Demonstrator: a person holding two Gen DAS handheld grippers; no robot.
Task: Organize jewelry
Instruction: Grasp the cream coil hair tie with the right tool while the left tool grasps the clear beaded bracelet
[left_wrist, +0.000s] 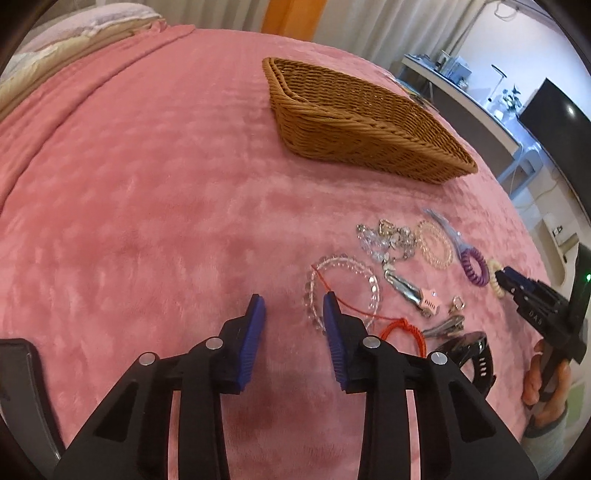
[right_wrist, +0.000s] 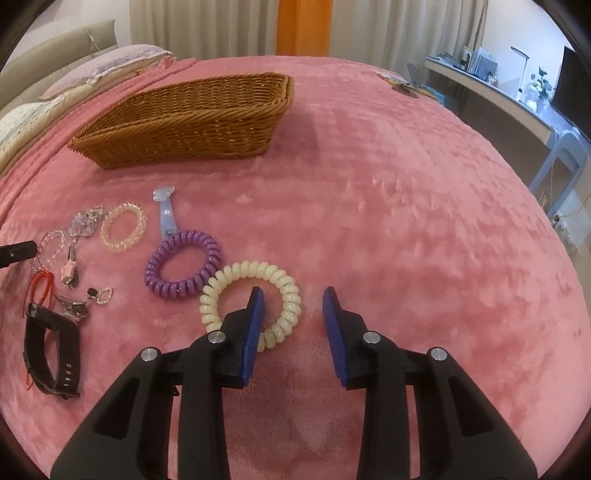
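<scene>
Both tools are standing wide and holding nothing — the right gripper (right_wrist: 293, 295) is straddling the rim of the cream coil band (right_wrist: 284, 291), the left gripper (left_wrist: 294, 301) is hovering beside the clear bead bracelet (left_wrist: 373, 284), while the wicker basket (right_wrist: 177, 129) is sitting well apart toward the pink bedspread's (right_wrist: 406, 203) far edge.

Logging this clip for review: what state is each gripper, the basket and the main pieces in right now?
Left gripper: open, holding nothing, beside the clear bead bracelet.
Right gripper: open, one of its fingers inside the cream coil tie, not gripping.
Basket: upright on the blanket, no jewelry visible inside.
Purple coil tie: flat, touching the cream one.
Black watch: strap closed in a loop.
</scene>
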